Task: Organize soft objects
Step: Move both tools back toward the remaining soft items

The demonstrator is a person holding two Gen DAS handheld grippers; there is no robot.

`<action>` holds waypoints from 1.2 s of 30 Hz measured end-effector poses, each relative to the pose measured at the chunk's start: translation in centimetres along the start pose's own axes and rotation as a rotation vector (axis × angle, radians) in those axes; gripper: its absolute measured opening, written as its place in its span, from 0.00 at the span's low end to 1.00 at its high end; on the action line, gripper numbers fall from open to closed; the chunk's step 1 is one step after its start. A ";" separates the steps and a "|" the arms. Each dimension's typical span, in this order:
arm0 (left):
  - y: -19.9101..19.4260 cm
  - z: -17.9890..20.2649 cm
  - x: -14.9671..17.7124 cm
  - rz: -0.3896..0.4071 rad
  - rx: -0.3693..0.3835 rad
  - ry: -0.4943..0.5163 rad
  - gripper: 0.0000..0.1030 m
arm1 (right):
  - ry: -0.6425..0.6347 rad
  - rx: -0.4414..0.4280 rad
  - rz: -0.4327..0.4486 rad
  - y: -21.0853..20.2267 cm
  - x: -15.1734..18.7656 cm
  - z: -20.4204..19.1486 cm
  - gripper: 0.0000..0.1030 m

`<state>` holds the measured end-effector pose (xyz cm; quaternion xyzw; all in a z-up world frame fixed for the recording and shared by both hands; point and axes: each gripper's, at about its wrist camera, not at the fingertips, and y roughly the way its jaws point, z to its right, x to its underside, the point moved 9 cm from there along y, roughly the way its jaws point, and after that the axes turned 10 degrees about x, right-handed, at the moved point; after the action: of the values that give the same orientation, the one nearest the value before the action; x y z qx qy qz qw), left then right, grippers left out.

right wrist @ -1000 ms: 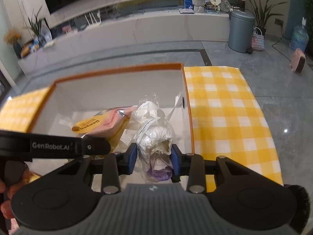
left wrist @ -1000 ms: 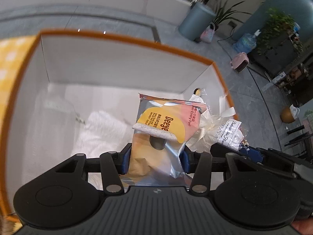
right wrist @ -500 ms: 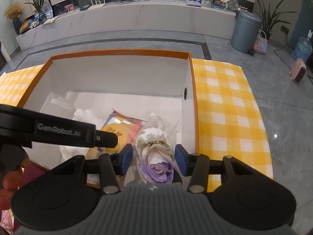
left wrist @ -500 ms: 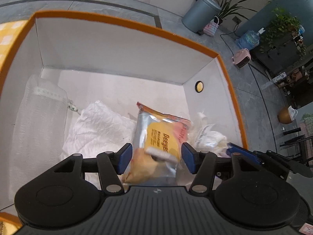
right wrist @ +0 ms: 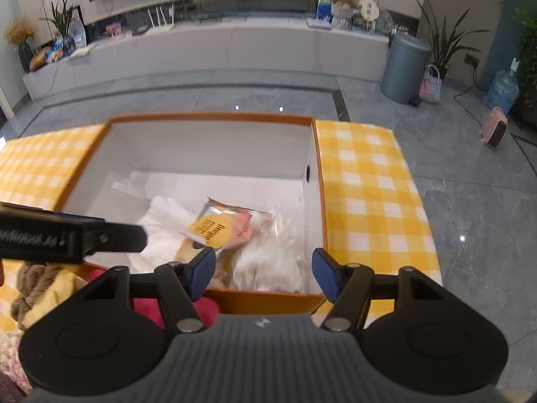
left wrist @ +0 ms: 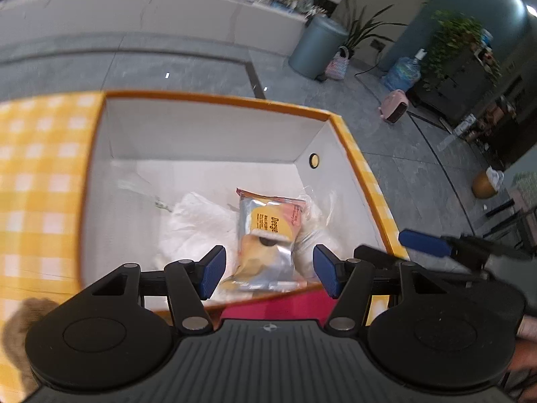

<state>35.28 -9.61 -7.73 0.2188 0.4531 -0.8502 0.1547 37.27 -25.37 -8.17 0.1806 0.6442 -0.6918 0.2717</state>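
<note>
Both grippers, left (left wrist: 266, 270) and right (right wrist: 263, 273), above orange-rimmed box (right wrist: 214, 117), jaws opening, nothing between. Just dropped: snack packet (left wrist: 268, 231) and wrapped flower (right wrist: 272, 255), side by side inside box near its right wall. Two soft things stowed; grippers free for more.

Bright, motion-blurred, fisheye-warped edges

Snack packet (left wrist: 265, 231): lower end hidden behind box (left wrist: 208, 100) near wall; print too blurred to read.
Clear bag (left wrist: 134, 181), far left corner: contents indistinct.
Brown fuzzy item (right wrist: 32, 285): possibly plush, cut off behind gripper body.
</note>
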 end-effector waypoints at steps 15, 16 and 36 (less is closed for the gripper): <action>-12.6 4.2 8.9 0.196 -0.022 0.296 0.70 | 0.122 -0.108 0.272 -11.8 5.7 -3.9 0.75; -13.1 4.2 9.6 0.210 -0.029 0.310 0.70 | 0.132 -0.116 0.289 -12.5 6.6 -4.4 0.75; -16.1 -4.5 20.9 0.261 -0.121 0.176 0.68 | 0.114 -0.116 0.320 -12.9 20.2 -13.8 0.71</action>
<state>10.98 1.54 -9.38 0.3395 0.4831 -0.7716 0.2366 12.13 -14.33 -11.55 0.3038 0.6604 -0.5900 0.3514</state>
